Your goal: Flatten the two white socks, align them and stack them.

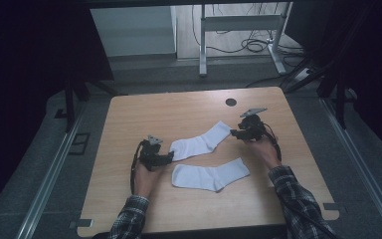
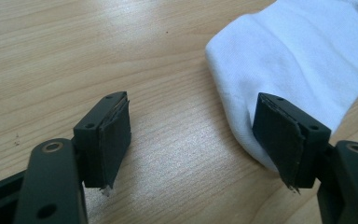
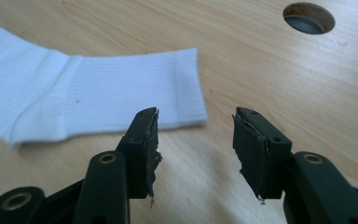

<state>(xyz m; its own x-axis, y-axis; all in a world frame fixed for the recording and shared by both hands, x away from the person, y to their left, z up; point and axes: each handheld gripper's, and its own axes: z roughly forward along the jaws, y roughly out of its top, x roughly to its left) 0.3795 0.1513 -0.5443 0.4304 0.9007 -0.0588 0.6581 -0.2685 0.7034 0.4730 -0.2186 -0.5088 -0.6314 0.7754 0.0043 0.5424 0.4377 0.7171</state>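
Fingers of both the left gripper (image 2: 193, 140) and right gripper (image 3: 196, 149) gape wide, empty, bracketing opposite ends of the far sock (image 1: 201, 141), likely poised to lift it together.

A light wood-grain tabletop (image 1: 129, 124) with rounded corners is sitting in the middle of the room, a round cable hole (image 1: 231, 102) showing near its far edge. Grey carpeted floor (image 1: 40, 164) is lying around it, with metal rails (image 1: 47, 179) running along both sides. Beyond the far edge, a white metal desk frame (image 1: 238, 25) is standing on a paler floor, with black cables (image 1: 251, 45) trailing beneath it. Dark curtains (image 1: 20, 50) are closing in the left and right sides, leaving the edges in shadow while the light is falling on the tabletop.
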